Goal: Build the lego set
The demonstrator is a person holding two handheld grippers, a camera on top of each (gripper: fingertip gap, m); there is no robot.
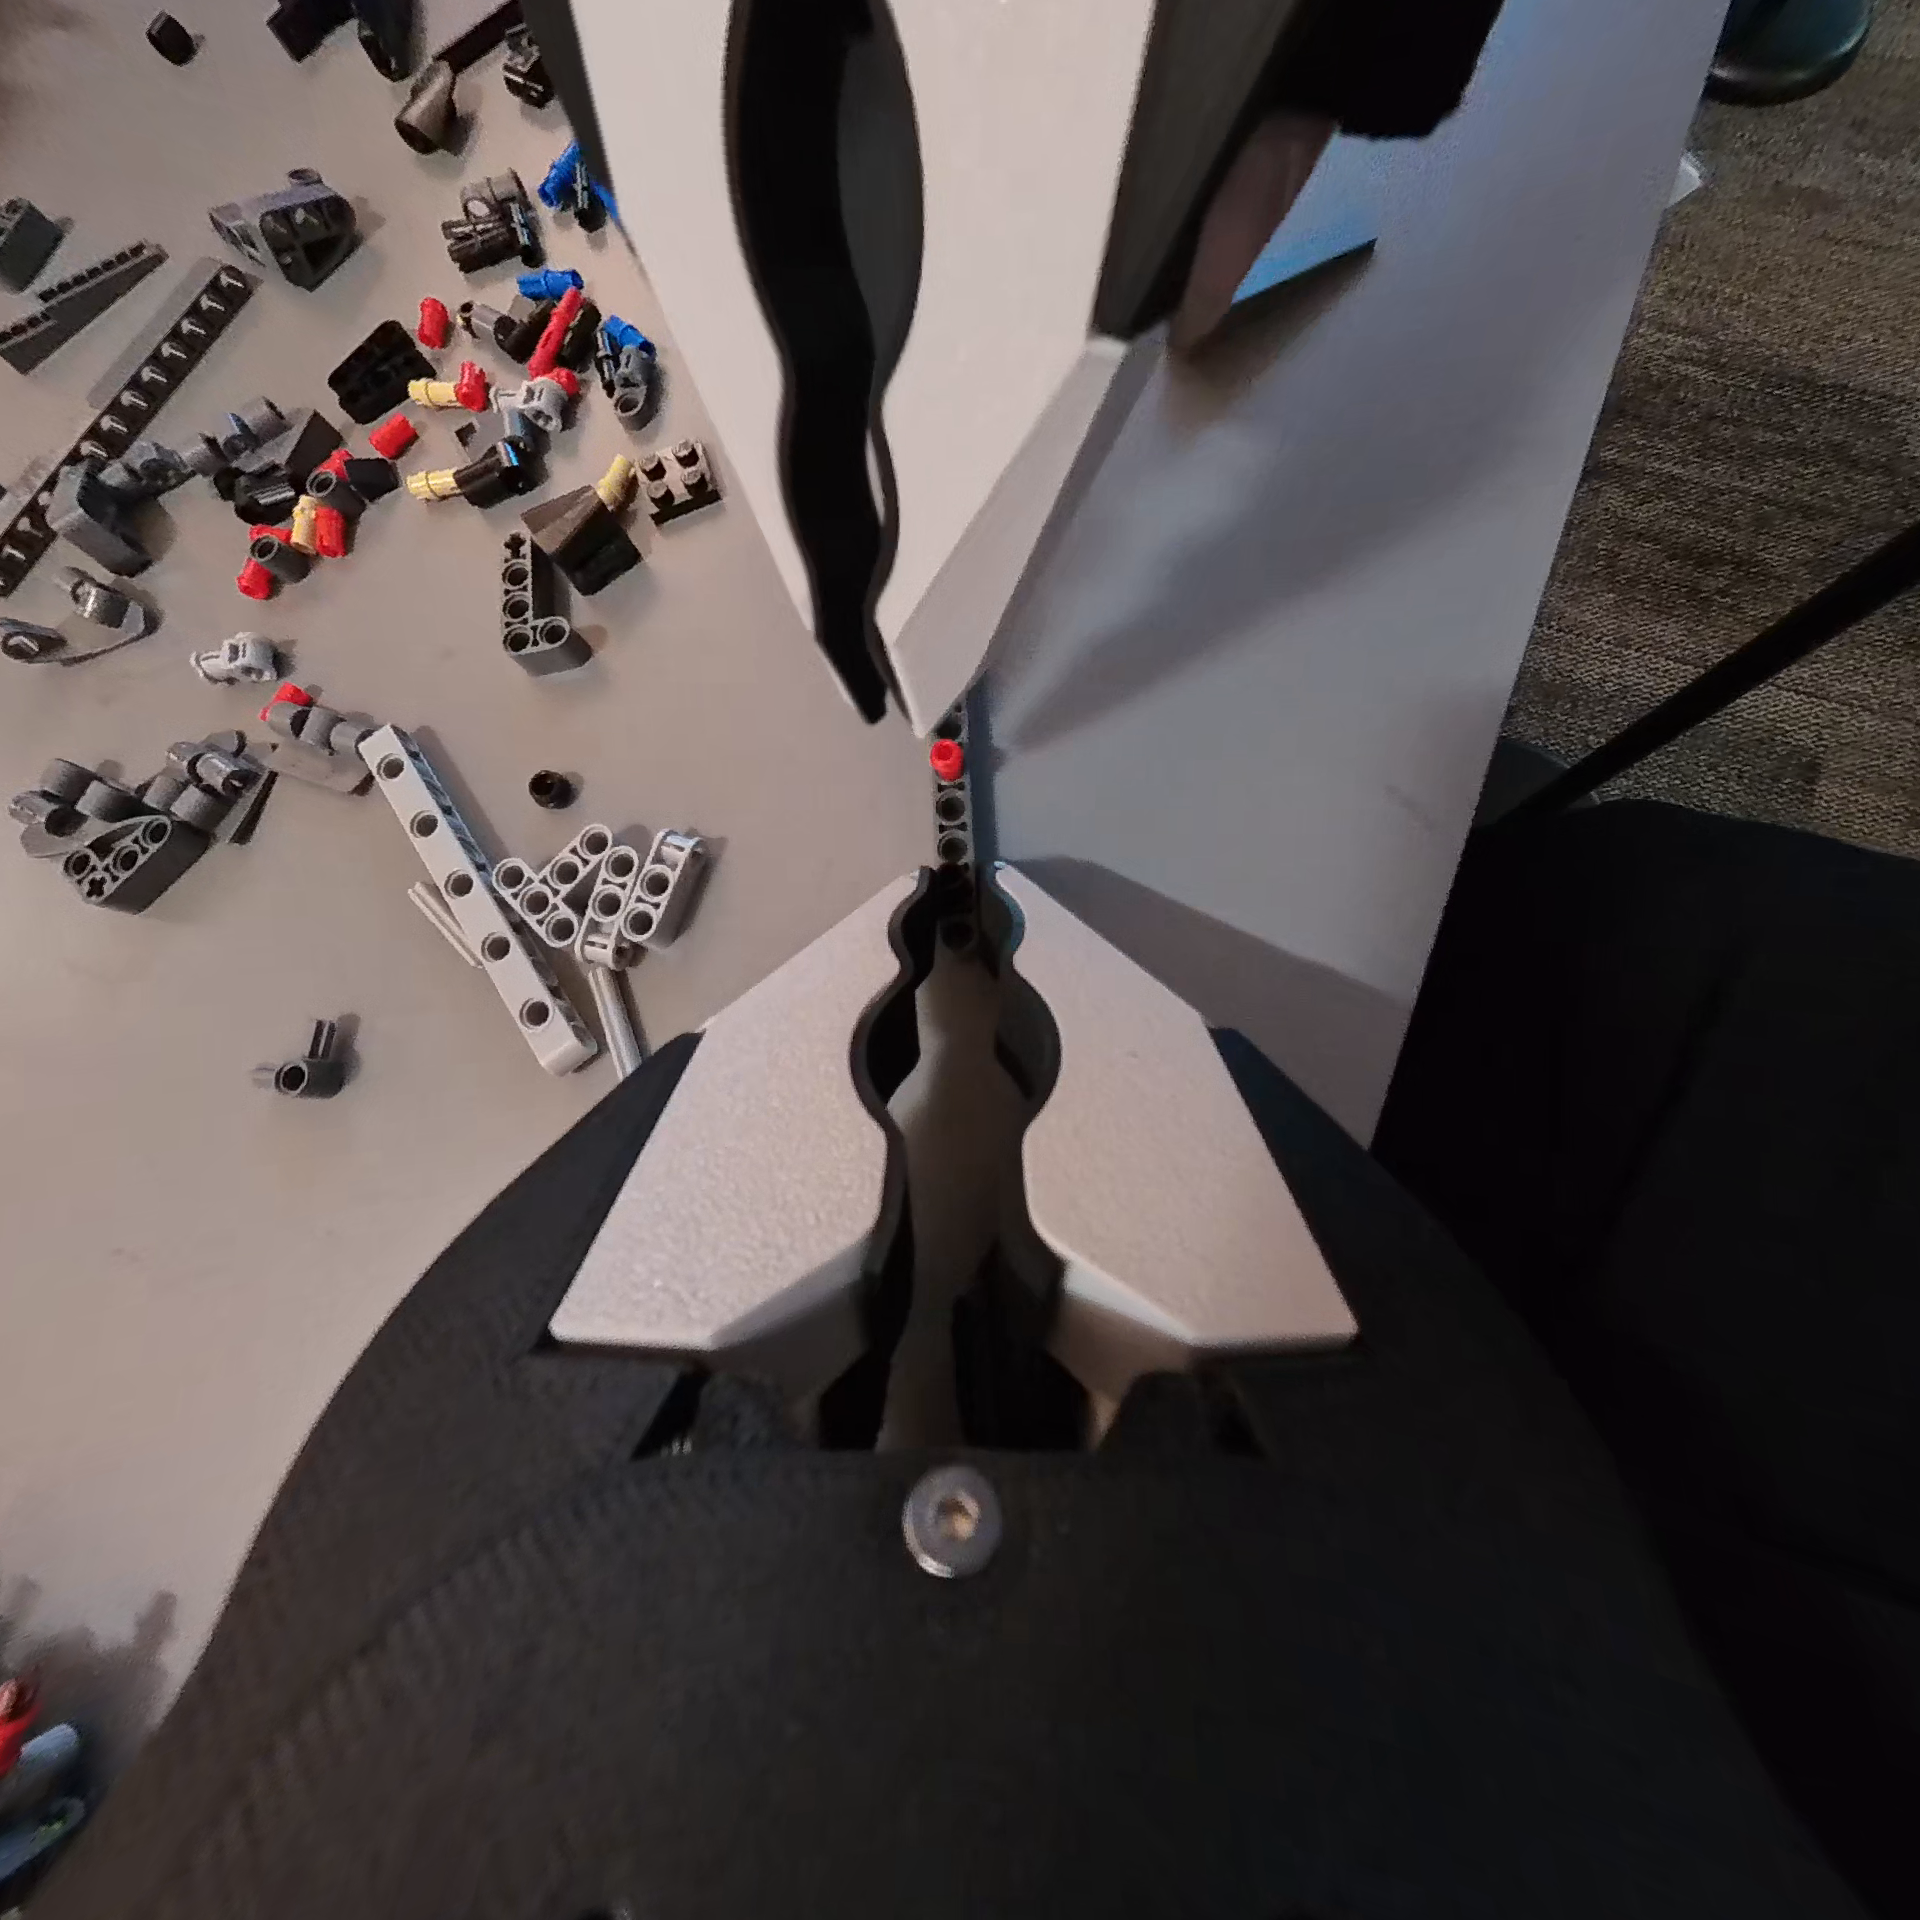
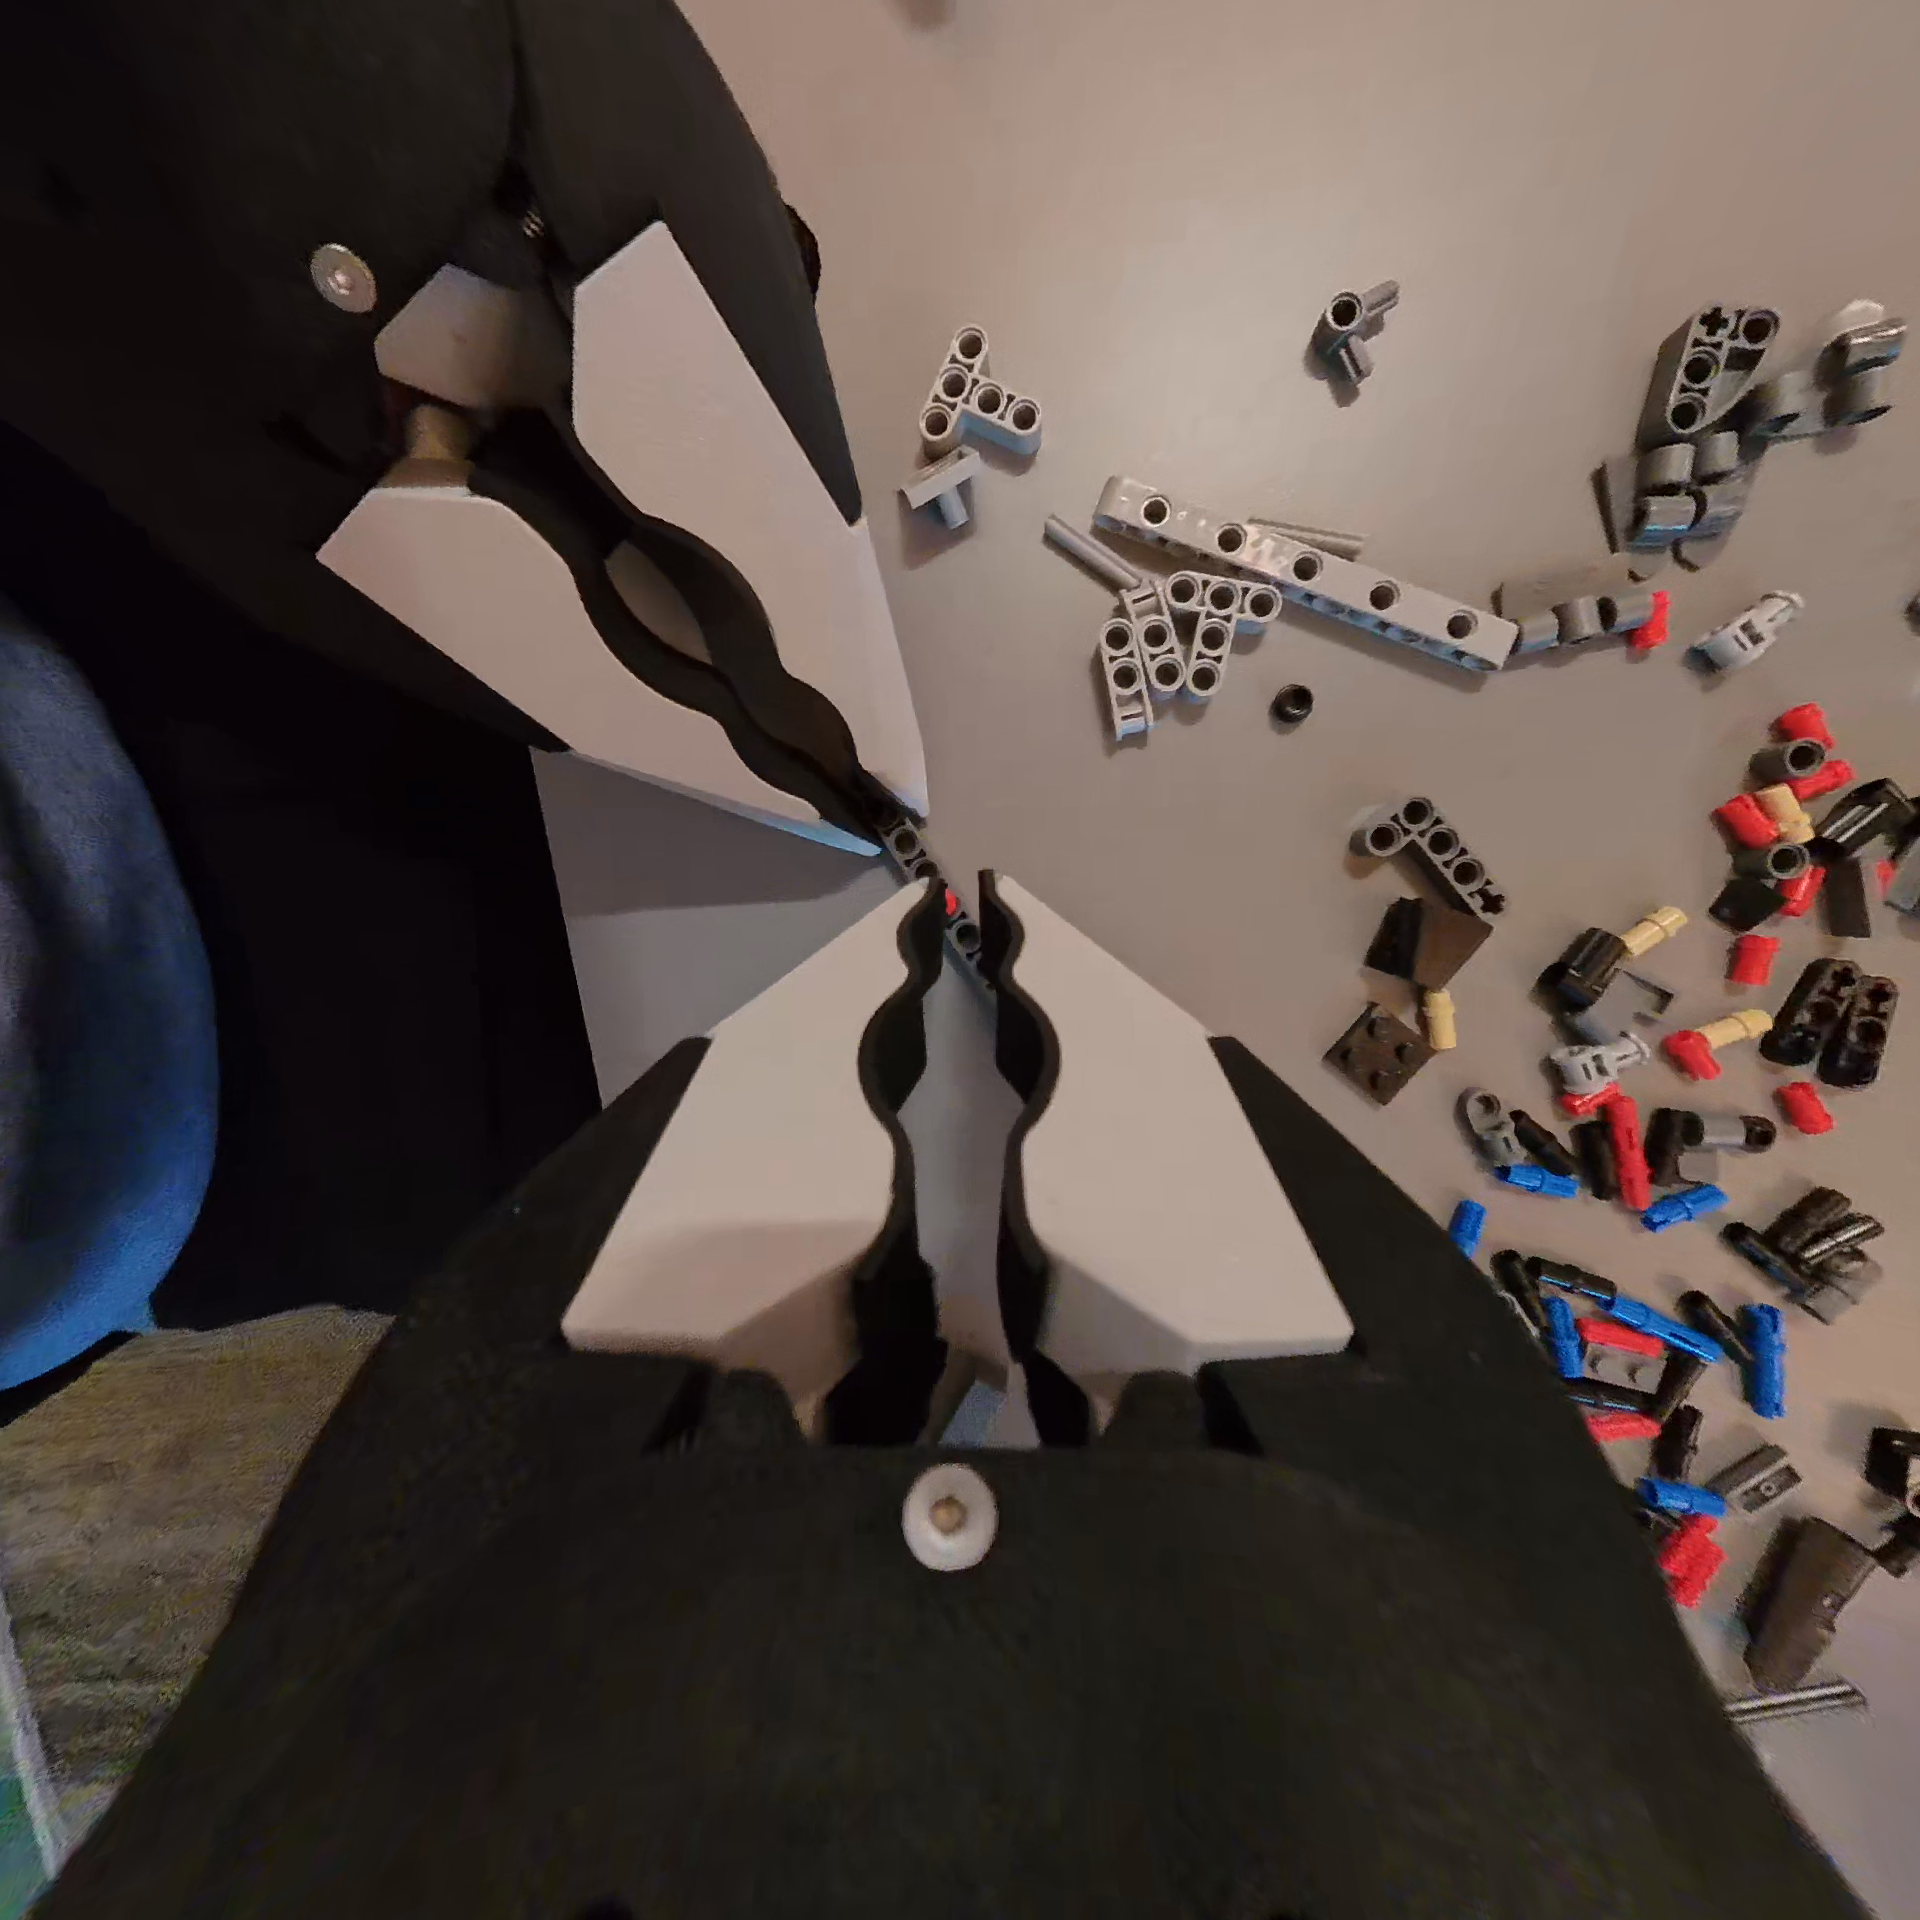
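Left wrist view shows the left claw [image 1: 958, 883] clenched on the near end of a dark grey beam [image 1: 952, 805], held above the desk [image 1: 260, 1247]. A red pin [image 1: 943, 755] sits in the beam just short of the right claw [image 1: 914, 717], which grips the far end. Right wrist view shows the right claw [image 2: 961, 888] grasping that beam [image 2: 906, 840] too. Loose lego pieces [image 2: 1662, 1039] lie scattered alongside.

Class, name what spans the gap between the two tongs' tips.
A dark grey holed beam carrying a red pin bridges left tongs and right tongs; left wrist view.
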